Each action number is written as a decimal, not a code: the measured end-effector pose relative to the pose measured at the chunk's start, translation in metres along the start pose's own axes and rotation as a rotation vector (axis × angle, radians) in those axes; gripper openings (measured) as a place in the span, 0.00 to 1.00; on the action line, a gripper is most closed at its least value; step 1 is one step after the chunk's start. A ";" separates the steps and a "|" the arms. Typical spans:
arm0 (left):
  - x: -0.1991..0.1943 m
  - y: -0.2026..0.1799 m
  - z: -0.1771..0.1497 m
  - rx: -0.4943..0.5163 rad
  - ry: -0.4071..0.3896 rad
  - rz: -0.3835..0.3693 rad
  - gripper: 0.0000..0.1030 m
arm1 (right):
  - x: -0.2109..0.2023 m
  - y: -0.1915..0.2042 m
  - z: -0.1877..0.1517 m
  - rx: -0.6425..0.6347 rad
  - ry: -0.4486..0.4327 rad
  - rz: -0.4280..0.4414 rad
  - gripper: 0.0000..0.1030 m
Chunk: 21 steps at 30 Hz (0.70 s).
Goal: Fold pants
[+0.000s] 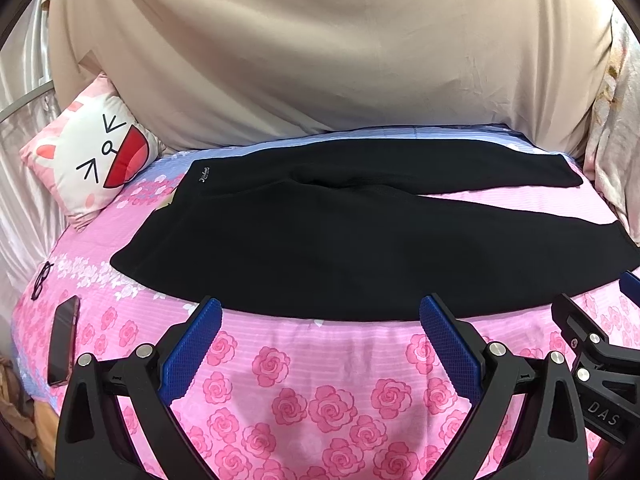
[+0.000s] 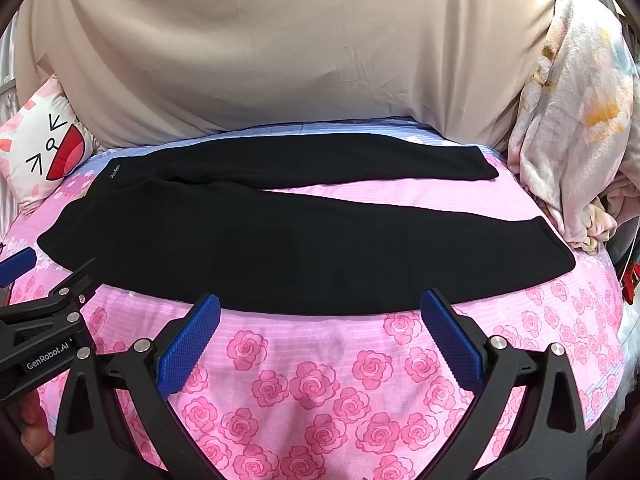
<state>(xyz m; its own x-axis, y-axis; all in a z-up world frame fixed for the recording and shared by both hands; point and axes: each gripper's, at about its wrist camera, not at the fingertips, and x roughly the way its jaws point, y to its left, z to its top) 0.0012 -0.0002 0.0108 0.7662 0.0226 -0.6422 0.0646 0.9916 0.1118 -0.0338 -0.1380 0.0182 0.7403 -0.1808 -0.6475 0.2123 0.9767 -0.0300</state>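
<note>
Lying flat on the pink rose bedsheet (image 1: 280,360), black pants (image 1: 320,240) are spread out unfolded, waistband w/ small logo toward the cartoon pillow (image 1: 92,156), both legs running away from it and splitting apart near the hems. Far leg ends close to the beige sheet (image 1: 320,40) hanging behind the pants; near leg's edge runs along the side closest to both grippers.

Left gripper (image 1: 320,310) sits just short of the pants' near edge, jaws wide apart, nothing between them, blue pads (image 1: 192,352) not touching fabric. Right gripper (image 2: 320,308) same: spread wide, empty, tips right at the pants' near edge, contact can't be told.

Beyond the pants' waistband end: phone (image 1: 62,340) and glasses (image 1: 42,284) on the bedsheet. Past the hems: crumpled floral blanket (image 2: 580,120).
</note>
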 end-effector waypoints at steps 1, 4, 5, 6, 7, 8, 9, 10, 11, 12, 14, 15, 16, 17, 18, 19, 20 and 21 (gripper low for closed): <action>0.000 0.000 0.000 0.001 0.001 0.000 0.95 | 0.000 0.000 0.000 0.000 0.000 0.001 0.95; 0.001 0.001 -0.001 0.003 0.003 0.000 0.95 | 0.001 0.000 -0.001 0.003 0.003 0.000 0.96; 0.001 0.000 -0.001 0.003 0.004 0.002 0.95 | 0.002 -0.001 -0.001 0.002 0.004 -0.001 0.96; 0.002 0.000 -0.001 0.003 0.005 0.003 0.95 | 0.003 -0.001 -0.001 0.002 0.005 -0.001 0.96; 0.003 -0.001 -0.001 0.003 0.008 0.003 0.95 | 0.003 -0.001 -0.001 0.003 0.005 0.000 0.96; 0.004 -0.001 -0.001 0.002 0.009 0.005 0.95 | 0.004 -0.002 -0.001 0.003 0.008 0.000 0.96; 0.004 -0.001 -0.001 0.002 0.010 0.006 0.95 | 0.005 -0.003 -0.002 0.003 0.008 0.000 0.96; 0.005 -0.001 0.000 0.002 0.011 0.006 0.95 | 0.005 -0.002 -0.002 0.003 0.010 0.000 0.96; 0.006 -0.002 0.000 0.002 0.013 0.008 0.95 | 0.007 -0.003 -0.002 0.003 0.011 0.000 0.95; 0.007 -0.001 0.000 0.001 0.013 0.009 0.95 | 0.008 -0.004 -0.002 0.004 0.012 0.001 0.96; 0.008 -0.001 0.001 0.002 0.015 0.011 0.95 | 0.010 -0.004 -0.001 0.004 0.015 0.000 0.96; 0.009 -0.002 0.001 0.003 0.016 0.012 0.95 | 0.011 -0.004 -0.001 0.004 0.016 0.000 0.95; 0.010 -0.002 0.001 0.004 0.018 0.013 0.95 | 0.012 -0.004 -0.001 0.004 0.018 0.000 0.95; 0.011 -0.002 0.001 0.003 0.019 0.014 0.95 | 0.012 -0.003 -0.001 0.006 0.020 0.002 0.96; 0.012 -0.002 0.001 0.003 0.021 0.013 0.95 | 0.013 -0.004 -0.001 0.006 0.022 0.004 0.96; 0.013 -0.001 0.002 0.003 0.024 0.013 0.95 | 0.014 -0.004 -0.001 0.007 0.023 0.005 0.96; 0.015 -0.001 0.003 0.004 0.028 0.014 0.95 | 0.016 -0.005 0.000 0.006 0.023 0.012 0.95; 0.018 0.000 0.005 0.004 0.034 0.011 0.95 | 0.017 -0.008 0.001 0.006 0.023 0.021 0.95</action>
<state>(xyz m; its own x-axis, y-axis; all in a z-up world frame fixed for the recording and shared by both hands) 0.0176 -0.0006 0.0029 0.7447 0.0375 -0.6663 0.0593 0.9908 0.1220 -0.0219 -0.1487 0.0081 0.7302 -0.1571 -0.6649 0.2006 0.9796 -0.0111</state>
